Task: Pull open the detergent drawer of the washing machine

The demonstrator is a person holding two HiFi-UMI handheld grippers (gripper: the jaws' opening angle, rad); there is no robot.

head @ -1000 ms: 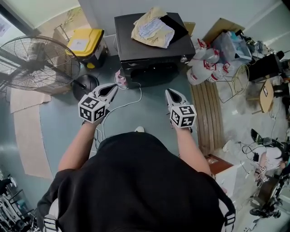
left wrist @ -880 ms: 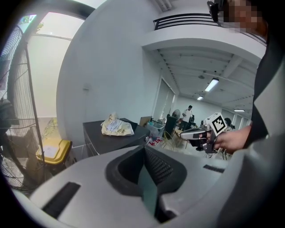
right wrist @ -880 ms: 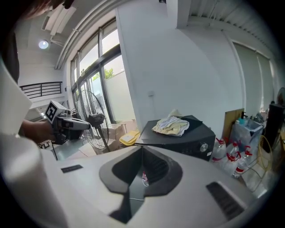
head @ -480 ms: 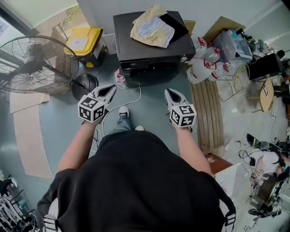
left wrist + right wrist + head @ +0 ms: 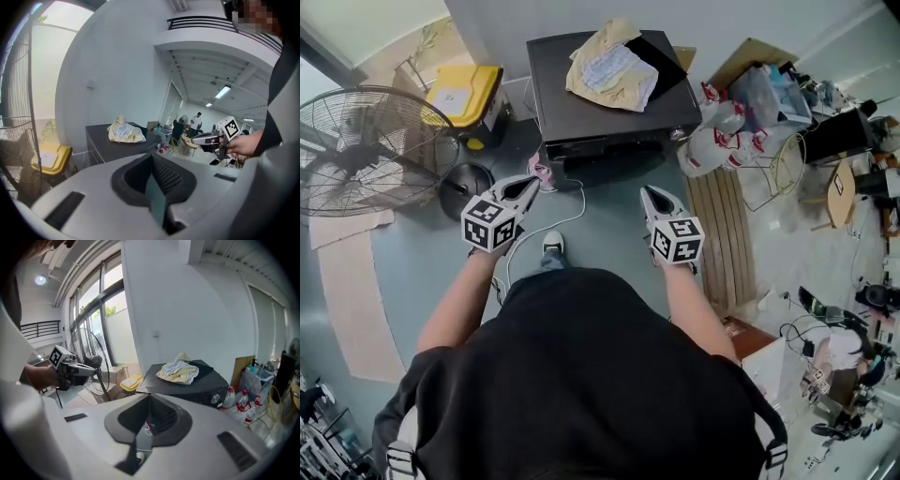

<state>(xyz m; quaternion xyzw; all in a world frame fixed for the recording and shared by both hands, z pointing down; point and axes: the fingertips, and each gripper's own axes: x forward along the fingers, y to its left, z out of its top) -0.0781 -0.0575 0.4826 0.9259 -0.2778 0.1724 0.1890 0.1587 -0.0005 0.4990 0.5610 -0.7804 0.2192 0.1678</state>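
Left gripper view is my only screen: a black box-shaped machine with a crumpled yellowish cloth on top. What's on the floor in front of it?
Observer: The head view shows a thin white cable curling over the grey-blue floor in front of the black washing machine.
Operator: Anything lying to the machine's right?
Observer: A slatted wooden board lies flat on the floor there.
Operator: Are the other tool's fingers open?
Observer: No. In the right gripper view, the right gripper has its fingers shut, with nothing between them.
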